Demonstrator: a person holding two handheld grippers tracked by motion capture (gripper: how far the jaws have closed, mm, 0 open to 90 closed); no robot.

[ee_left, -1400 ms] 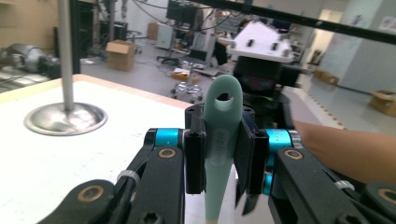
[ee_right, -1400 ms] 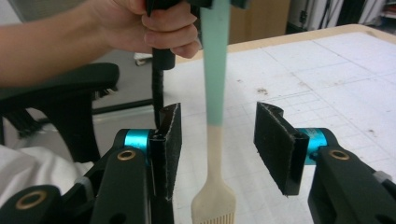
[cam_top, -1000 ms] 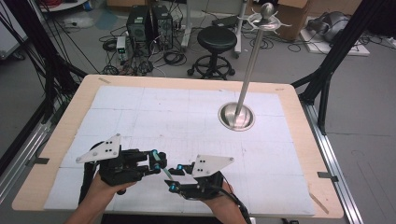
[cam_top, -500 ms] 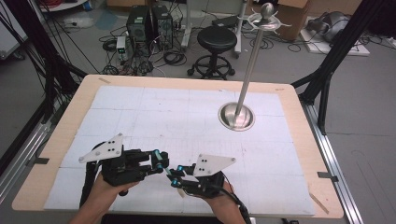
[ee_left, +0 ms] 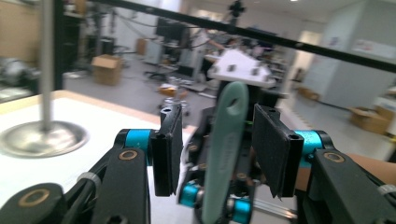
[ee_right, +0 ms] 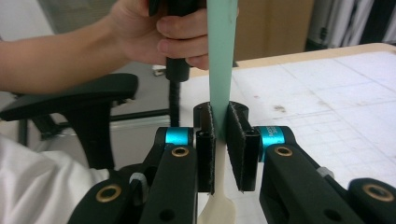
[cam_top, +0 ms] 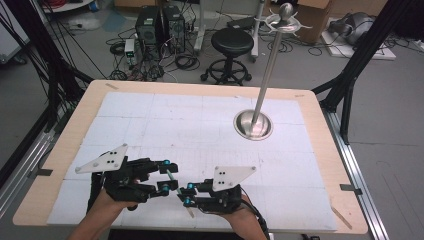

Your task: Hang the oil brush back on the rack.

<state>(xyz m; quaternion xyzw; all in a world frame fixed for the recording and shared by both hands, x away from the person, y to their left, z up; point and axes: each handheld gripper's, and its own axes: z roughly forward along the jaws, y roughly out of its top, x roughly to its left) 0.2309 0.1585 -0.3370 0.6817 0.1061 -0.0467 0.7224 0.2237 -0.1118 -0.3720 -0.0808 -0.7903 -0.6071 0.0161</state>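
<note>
The left hand-held gripper [cam_top: 168,176] and the right hand-held gripper [cam_top: 184,195] sit close together near the front edge of the worktop [cam_top: 65,150], their tips facing each other.

Right hand-held gripper: in the right gripper view [ee_right: 220,140] its two black jaws are closed flat against a thin mint-green tool [ee_right: 220,56], one pad on each face. The green strip rises straight up out of the jaws, and a cream-coloured end of the same piece extends below them.

Left hand-held gripper: in the left gripper view [ee_left: 217,149] its jaws stand well apart. The mint-green tool [ee_left: 226,144] stands upright in the gap between the pads, nearer the left pad; contact with either pad cannot be determined. The end of the tool has a hole through it.

In the high view the tool [cam_top: 172,181] appears as a thin dark strip bridging the two sets of jaws, held above the white gridded mat [cam_top: 200,125] that covers the worktop.

The person's left hand [ee_right: 159,28] grips the handle of the left hand-held gripper, seen beyond the tool in the right gripper view.

A polished metal stand [cam_top: 253,124], consisting of a round base and a tall thin pole, rests on the right rear part of the mat, well apart from both hand-held grippers.
</note>
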